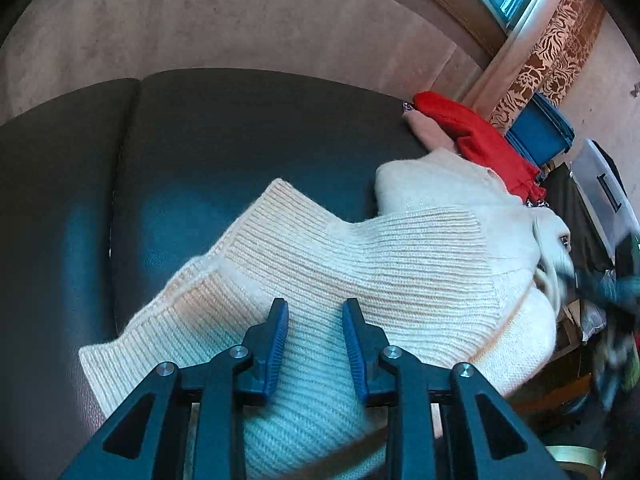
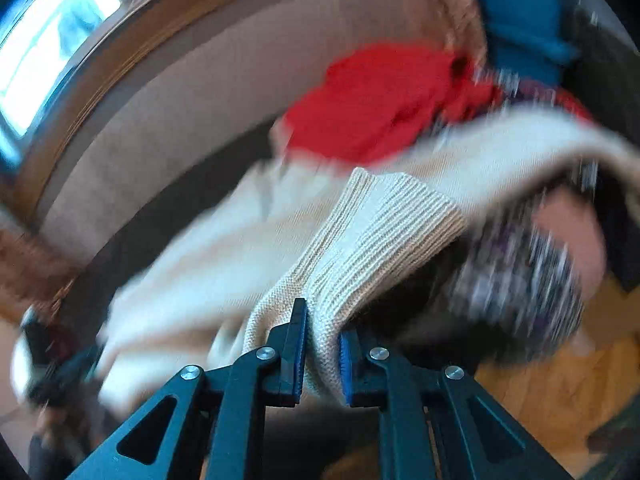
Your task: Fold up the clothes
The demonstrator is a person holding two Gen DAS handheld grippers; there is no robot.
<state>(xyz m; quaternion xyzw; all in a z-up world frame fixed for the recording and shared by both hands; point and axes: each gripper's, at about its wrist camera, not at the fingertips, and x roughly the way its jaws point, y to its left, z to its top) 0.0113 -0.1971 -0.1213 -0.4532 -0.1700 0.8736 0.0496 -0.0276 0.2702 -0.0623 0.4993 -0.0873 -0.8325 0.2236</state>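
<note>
The cream ribbed-knit sweater (image 1: 360, 264) looks soft, floppy and stretchy. The right tool (image 2: 323, 354) pinches its ribbed cuff; the left tool (image 1: 315, 344) hangs spread above the knit towards 6 o'clock. Grip the hems.

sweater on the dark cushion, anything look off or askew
Yes. The cream sweater lies crooked and bunched on the dark cushion, one ribbed edge hanging off its side, where the right gripper pinches it. Nothing looks torn or spilled.

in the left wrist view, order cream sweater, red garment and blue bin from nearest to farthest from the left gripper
1. cream sweater: right under the left gripper, spread on the dark cushion.
2. red garment: beyond the sweater, upper right.
3. blue bin: farther right, behind the red garment, by the wall.
</note>
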